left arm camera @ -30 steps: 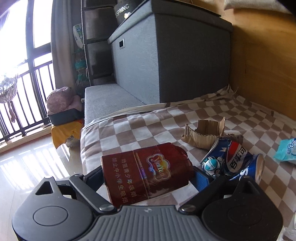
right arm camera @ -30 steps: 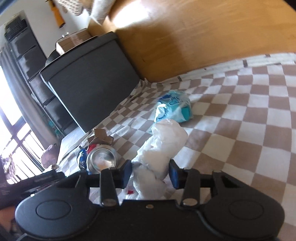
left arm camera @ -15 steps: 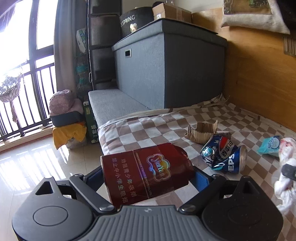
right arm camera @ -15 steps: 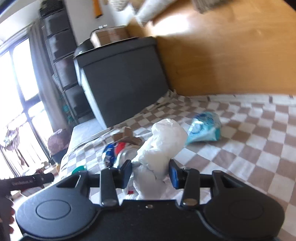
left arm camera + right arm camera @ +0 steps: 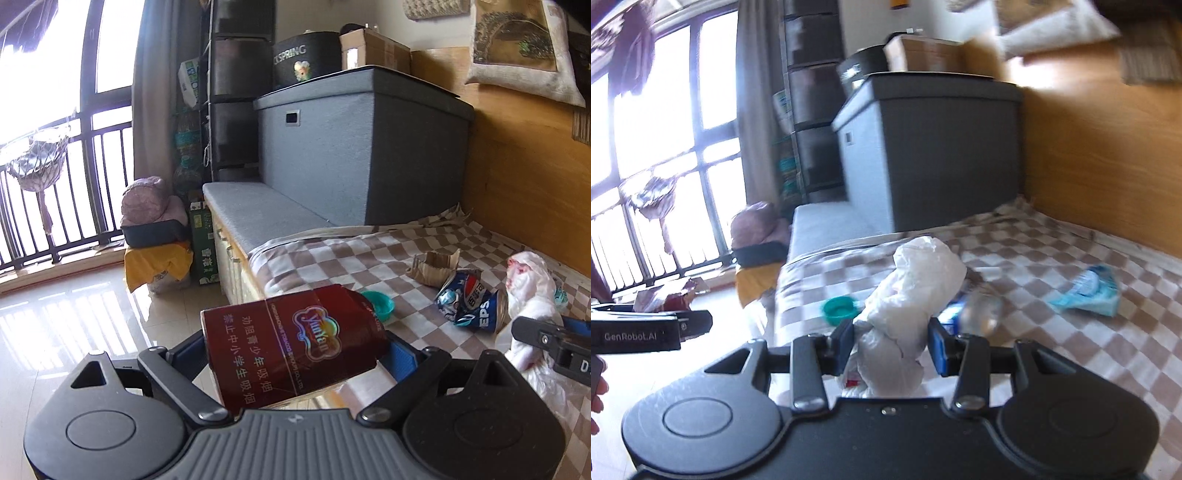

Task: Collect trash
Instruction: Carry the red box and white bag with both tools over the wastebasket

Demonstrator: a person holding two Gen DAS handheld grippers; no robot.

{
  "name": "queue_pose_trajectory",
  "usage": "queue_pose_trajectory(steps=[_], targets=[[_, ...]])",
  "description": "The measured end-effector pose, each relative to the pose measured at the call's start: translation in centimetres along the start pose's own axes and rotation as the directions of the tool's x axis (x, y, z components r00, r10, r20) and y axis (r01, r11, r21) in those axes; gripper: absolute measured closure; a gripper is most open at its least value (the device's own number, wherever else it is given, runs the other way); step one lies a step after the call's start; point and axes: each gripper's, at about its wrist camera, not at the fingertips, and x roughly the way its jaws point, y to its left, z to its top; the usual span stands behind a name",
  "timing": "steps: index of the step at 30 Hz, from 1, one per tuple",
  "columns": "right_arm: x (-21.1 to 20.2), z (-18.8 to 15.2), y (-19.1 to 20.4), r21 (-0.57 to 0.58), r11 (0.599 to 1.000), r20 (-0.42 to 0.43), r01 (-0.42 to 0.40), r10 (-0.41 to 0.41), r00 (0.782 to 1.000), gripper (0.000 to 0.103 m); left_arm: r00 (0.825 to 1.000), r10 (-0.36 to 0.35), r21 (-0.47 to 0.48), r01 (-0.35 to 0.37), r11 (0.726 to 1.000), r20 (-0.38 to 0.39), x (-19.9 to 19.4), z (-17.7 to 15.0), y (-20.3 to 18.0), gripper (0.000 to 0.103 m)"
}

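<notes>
In the left wrist view, our left gripper (image 5: 295, 354) has its blue-padded fingers (image 5: 400, 356) clenched on the ends of a dark red cigarette pack (image 5: 295, 345), a glossy cardboard box with a gold-edged emblem and pale printed characters, held lengthwise above the edge of the bed. Beyond it the checkered bedcover (image 5: 332, 254), a soft weave of brown and cream squares, carries a crushed blue cola can (image 5: 469, 302) with dented metal sides, a torn scrap of corrugated cardboard (image 5: 434, 267) just behind the can, and a small round teal lid (image 5: 378, 302) near the bed's corner. At the right edge we see the right gripper (image 5: 546, 341) closed on a crumpled white plastic bag (image 5: 528, 288). A grey fabric storage box (image 5: 365, 147) stands at the far side against the wooden wall. In the right wrist view, somewhat blurred, our right gripper (image 5: 892, 343) presses its fingers (image 5: 938, 345) into the thin, wrinkled white plastic bag, which bulges upward between them, clear of the bedcover. On the bedcover we find the teal lid just left of the bag and a flat light-blue tissue packet (image 5: 1086, 291) lying well to the right. The left gripper's black body shows at the left edge over the shiny tiled floor (image 5: 713, 354).
</notes>
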Motion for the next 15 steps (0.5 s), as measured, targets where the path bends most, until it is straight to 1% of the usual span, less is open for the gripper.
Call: queue_pose_trajectory(steps=[3,9,12,15], targets=[[0.4,0.2,2.4,-0.041,0.999,-0.016,-0.023,0.022,1.0,0.059,1.0,0.019,-0.023,-0.02,1.0,-0.006,-0.8,-0.8,2.3,0.008],[1.3,-0.1,7.1,-0.104,0.991,-0.054,-0.079,0.074,0.996,0.059,0.997,0.073,-0.102,-0.075,0.992,-0.019,-2.0,-2.5,7.0,0.008],[1.5,-0.9,9.3,-0.131,0.985,-0.075,-0.108,0.098,0.992,0.059,0.994,0.106,-0.141,-0.11,0.984,-0.034,-2.2,-3.8,9.1,0.008],[1.9,-2.0,11.6,-0.169,0.976,-0.109,-0.138,0.121,0.987,0.059,0.991,0.12,-0.184,-0.129,0.974,-0.058,-2.2,-5.4,10.8,0.008]])
